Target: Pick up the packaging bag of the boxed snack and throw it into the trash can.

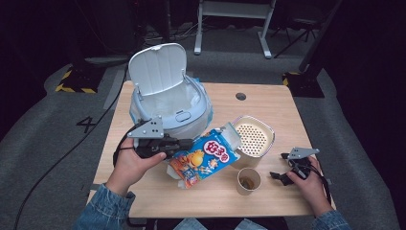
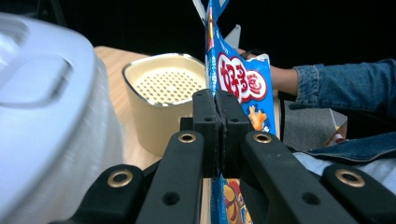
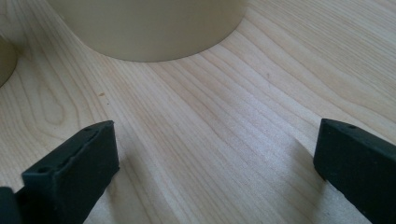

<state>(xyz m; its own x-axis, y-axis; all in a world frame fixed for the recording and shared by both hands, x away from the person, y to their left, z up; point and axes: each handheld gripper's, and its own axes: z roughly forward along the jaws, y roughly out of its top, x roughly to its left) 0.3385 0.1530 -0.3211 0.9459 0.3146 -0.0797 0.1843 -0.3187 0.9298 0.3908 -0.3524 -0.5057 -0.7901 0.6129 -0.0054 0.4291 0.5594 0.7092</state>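
Observation:
A blue and orange snack box with open flaps hangs tilted just above the wooden table, in front of a white bin. My left gripper is shut on its left edge. In the left gripper view the two jaws press together on the thin card of the box, which stands on edge. My right gripper rests low at the table's right front, open. In the right gripper view its jaws stand wide apart over bare wood with nothing between them.
A white bin with its lid raised stands at the back left. A cream container with a perforated insert sits right of the box, a paper cup in front of it. A denim sleeve shows beyond the box.

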